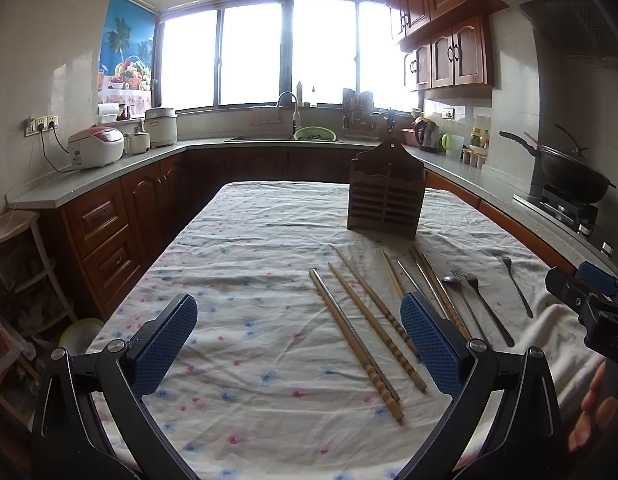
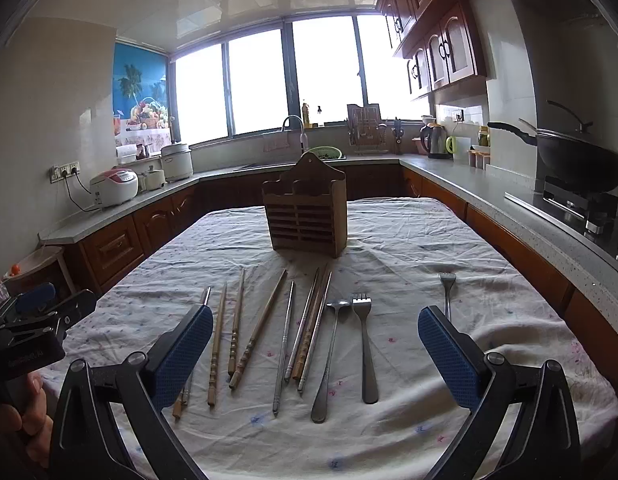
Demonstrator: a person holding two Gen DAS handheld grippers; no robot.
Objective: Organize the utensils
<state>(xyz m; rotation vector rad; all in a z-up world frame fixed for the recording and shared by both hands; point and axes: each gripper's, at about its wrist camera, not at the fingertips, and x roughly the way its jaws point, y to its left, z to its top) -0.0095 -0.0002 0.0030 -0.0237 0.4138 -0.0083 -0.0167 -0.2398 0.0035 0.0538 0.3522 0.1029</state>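
- Kitchen setting: a bench (image 2: 389, 240) under a floral cloth, window and sink behind, wok on the stove at the right.
- Step in hand, as I judge it: the start. Nothing is picked up; the holder (image 2: 305, 210) stands upright at the far middle of the bench and looks unfilled from here, though I cannot see into its compartments.
- Left gripper (image 1: 299, 344): fingers spread fully wide, nothing between the pads, hovering over bare cloth just left of the chopsticks.
- Right gripper (image 2: 315, 356): fingers likewise at full spread, holding nothing, framing the row of utensils from above.
- Task items lie flat on the cloth between me and the holder: chopsticks (image 2: 261, 320) in a loose fan at the left, then a spoon (image 2: 329, 356), a fork (image 2: 365, 344), and a second fork (image 2: 447, 288) set apart at the right.
- Orientation: every long axis runs near-to-far. Fork tines and spoon bowl point toward the holder, handles toward me. Chopsticks splay slightly, not quite parallel.
- Next move, my reading: lower one gripper across a single piece's shaft, close crosswise to the long axis, lift, tip upright, drop into a compartment. Thin flat metal on soft cloth may be awkward to pinch.
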